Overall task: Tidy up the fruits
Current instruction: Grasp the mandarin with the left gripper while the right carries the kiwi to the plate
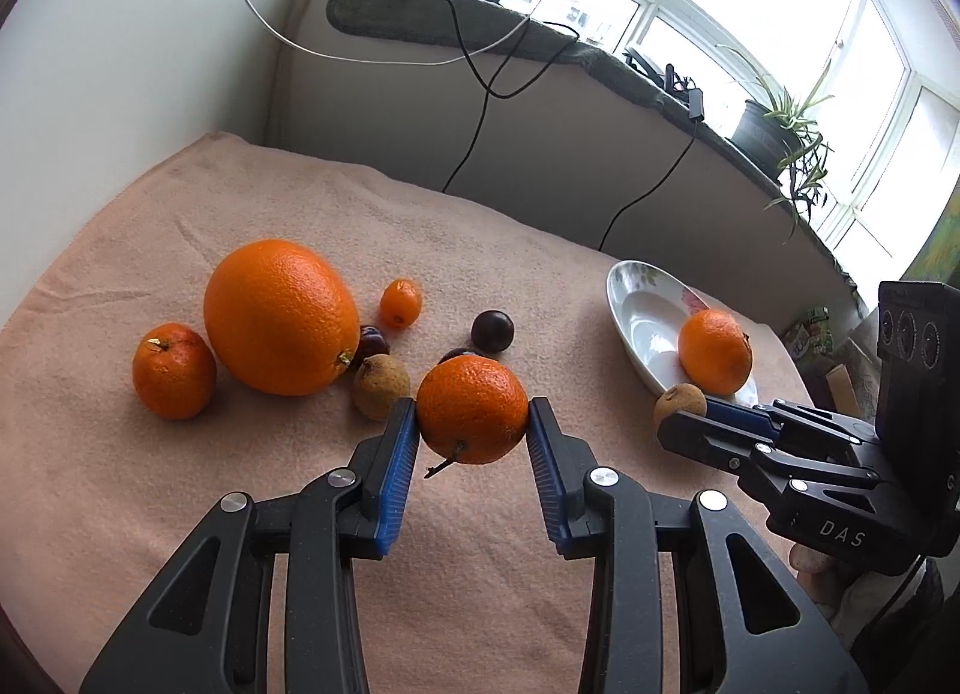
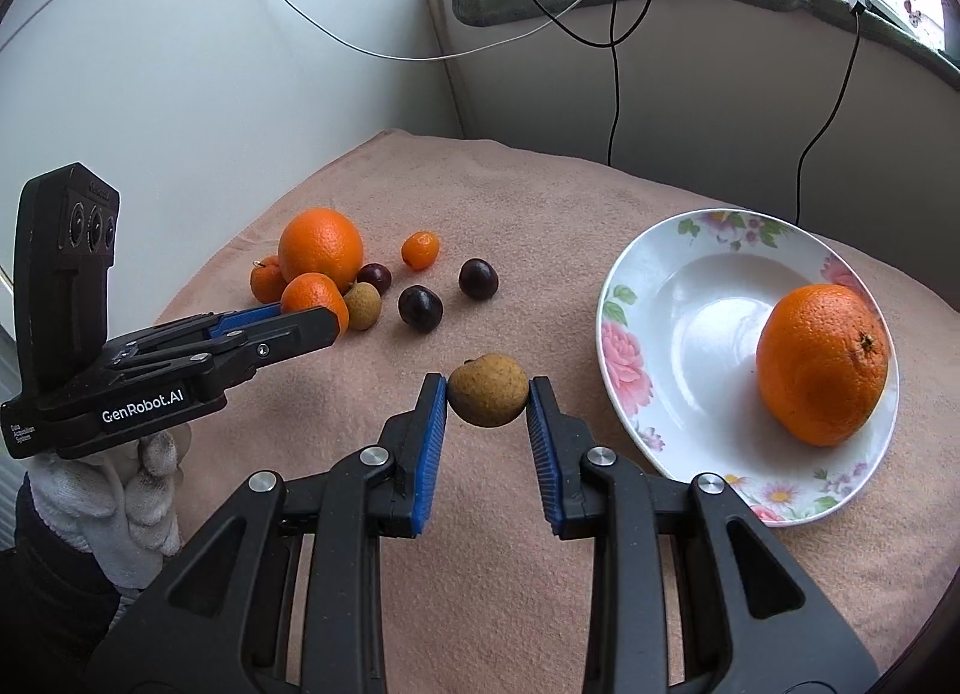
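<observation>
Right gripper [image 2: 487,397] clamps brown longan [image 2: 489,389]; floral plate [image 2: 624,328] just right, nearer it. Left gripper [image 1: 473,416] clamps mandarin [image 1: 471,409], farther left of plate.

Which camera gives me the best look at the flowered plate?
The right wrist view: the plate shows nearly whole, with its flowered rim and an orange on it. In the left wrist view the plate sits small, edge-on and partly hidden.

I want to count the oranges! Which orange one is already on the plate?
The round orange fruit lying alone in the white flowered plate. The big orange and the other small orange fruits sit on the pink towel; one mandarin is between the left jaws.
</observation>
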Motion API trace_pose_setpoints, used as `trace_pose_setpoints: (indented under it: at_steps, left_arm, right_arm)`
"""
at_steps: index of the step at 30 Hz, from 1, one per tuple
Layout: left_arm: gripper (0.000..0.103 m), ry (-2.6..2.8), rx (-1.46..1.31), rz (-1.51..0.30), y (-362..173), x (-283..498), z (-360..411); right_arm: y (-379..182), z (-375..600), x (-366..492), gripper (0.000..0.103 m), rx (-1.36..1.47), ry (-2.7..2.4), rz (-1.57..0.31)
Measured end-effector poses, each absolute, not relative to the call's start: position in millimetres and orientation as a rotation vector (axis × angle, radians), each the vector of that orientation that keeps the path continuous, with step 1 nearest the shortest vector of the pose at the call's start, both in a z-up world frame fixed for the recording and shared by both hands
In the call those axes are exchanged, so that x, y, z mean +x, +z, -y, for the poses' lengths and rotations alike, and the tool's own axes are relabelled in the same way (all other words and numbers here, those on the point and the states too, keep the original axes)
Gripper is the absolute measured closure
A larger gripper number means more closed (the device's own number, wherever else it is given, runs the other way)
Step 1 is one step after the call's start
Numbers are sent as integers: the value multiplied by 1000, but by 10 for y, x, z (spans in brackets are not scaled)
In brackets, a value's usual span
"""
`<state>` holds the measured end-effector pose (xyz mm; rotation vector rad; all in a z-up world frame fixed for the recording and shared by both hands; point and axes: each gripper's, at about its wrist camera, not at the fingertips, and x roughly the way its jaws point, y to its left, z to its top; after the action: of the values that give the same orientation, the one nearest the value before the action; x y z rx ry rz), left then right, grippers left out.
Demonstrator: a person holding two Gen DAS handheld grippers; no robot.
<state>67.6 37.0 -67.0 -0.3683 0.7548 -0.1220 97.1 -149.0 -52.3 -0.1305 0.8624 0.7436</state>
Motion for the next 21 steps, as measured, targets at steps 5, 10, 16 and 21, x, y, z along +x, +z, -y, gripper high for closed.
trace_pose_setpoints:
  at_steps: [5, 10, 16, 21]
  left_arm:
    - [68, -156, -363, -745, -610, 720, -224]
    - [68, -196, -350, -743, -566, 792, -55]
    - [68, -246, -327, -745, -532, 878, 166]
    - [68, -283, -310, -755, -530, 961, 343]
  right_arm:
    - [-473, 1668, 939, 74, -112, 717, -844]
    - [-433, 1851, 952, 74, -97, 681, -834]
    - [-446, 2067, 995, 74, -73, 631, -833]
    - [-481, 2185, 1039, 74, -63, 602, -841]
